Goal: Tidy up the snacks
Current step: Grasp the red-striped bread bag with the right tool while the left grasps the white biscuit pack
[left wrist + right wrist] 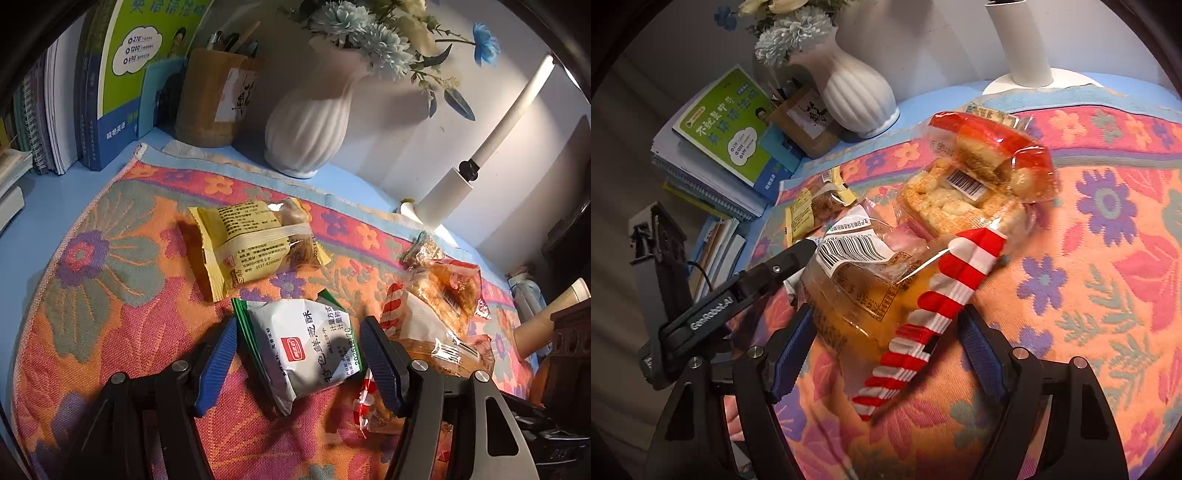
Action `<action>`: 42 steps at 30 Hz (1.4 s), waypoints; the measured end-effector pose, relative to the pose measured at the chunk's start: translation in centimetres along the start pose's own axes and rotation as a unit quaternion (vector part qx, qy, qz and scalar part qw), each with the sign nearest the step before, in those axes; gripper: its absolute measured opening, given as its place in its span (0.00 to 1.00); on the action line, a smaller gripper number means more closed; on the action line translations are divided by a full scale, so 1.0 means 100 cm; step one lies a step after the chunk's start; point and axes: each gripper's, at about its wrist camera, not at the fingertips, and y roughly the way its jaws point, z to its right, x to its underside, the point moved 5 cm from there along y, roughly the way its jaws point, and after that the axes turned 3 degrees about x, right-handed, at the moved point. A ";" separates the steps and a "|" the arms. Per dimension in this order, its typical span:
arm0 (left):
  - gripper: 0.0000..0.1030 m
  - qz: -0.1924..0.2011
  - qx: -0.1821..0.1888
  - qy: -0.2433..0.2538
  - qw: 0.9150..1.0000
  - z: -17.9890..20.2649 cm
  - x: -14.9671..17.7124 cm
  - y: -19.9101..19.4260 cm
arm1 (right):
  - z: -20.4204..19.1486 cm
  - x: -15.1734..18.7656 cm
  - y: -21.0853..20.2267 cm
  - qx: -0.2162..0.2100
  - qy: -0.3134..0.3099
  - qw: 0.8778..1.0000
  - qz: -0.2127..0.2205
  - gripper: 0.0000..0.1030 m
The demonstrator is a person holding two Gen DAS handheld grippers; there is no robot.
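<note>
Now the left gripper (299, 343) straddles the white snack packet (303, 347), spread, pads not touching. Right gripper (886, 332) likewise brackets the striped pastry bag (886, 291), unpinched

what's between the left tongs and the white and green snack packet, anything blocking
Nothing visible. The white and green snack packet already lies between the open fingers of the left tongs on the floral cloth. The red-striped packet sits close beside the right-hand finger, not across the gap.
</note>
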 end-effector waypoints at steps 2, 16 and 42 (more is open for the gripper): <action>0.62 -0.002 0.000 -0.001 1.000 -0.001 0.000 0.002 | -0.003 0.001 -0.001 -0.006 -0.014 1.000 0.008 0.60; 0.61 -0.006 -0.081 0.058 0.995 0.015 0.007 0.011 | 0.026 0.059 -0.069 0.041 0.007 0.998 0.051 0.50; 0.49 0.044 0.049 0.068 0.996 0.064 0.081 -0.055 | 0.010 0.174 -0.181 0.212 -0.189 0.955 0.083 0.84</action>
